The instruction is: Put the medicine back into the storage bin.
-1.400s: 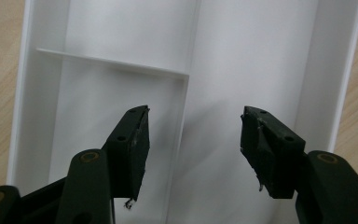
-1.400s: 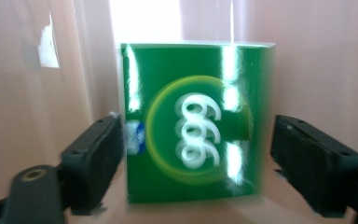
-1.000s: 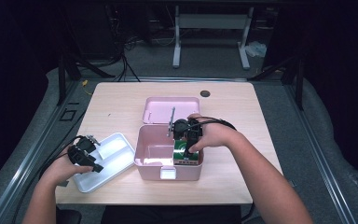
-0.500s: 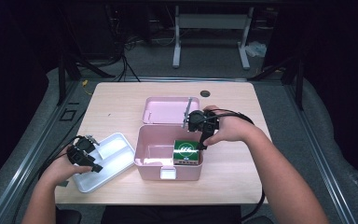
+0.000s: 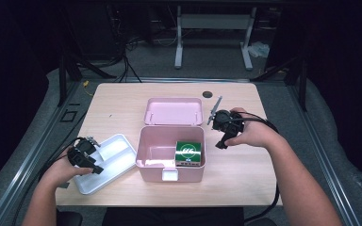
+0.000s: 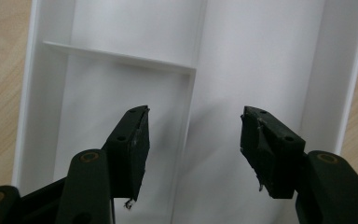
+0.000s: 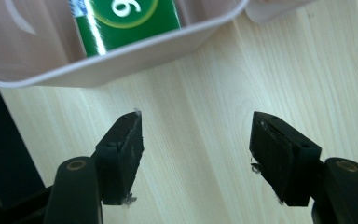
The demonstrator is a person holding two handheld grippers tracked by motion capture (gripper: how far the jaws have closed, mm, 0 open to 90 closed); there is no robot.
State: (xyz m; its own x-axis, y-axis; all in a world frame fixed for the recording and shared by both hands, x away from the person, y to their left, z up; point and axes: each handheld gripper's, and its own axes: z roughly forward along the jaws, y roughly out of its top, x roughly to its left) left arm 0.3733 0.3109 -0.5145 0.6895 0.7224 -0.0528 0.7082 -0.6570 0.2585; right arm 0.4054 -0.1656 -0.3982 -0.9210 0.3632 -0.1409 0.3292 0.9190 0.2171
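A pink box (image 5: 149, 162) stands open in the middle of the table, its lid (image 5: 174, 111) lying flat behind it. A green packet (image 5: 189, 153) (image 7: 121, 21) rests in the box's right end. My right gripper (image 5: 220, 143) (image 7: 196, 144) hovers over bare wood just right of the box, open, its jaws having just been closing with nothing between them. My left gripper (image 5: 96, 168) (image 6: 193, 140) hangs open over the white divided tray (image 5: 115, 157) (image 6: 261, 56) at the left, also with nothing between its fingers.
The wooden table (image 5: 250, 169) has a small dark round spot (image 5: 208, 94) near its far edge. Grey floor, cables and a metal stand lie beyond the table. A cable trails from the right hand off the table's right side.
My right gripper has come up out of the pink box and moved to the right, leaving the green packet inside. The left hand has stayed over the tray.
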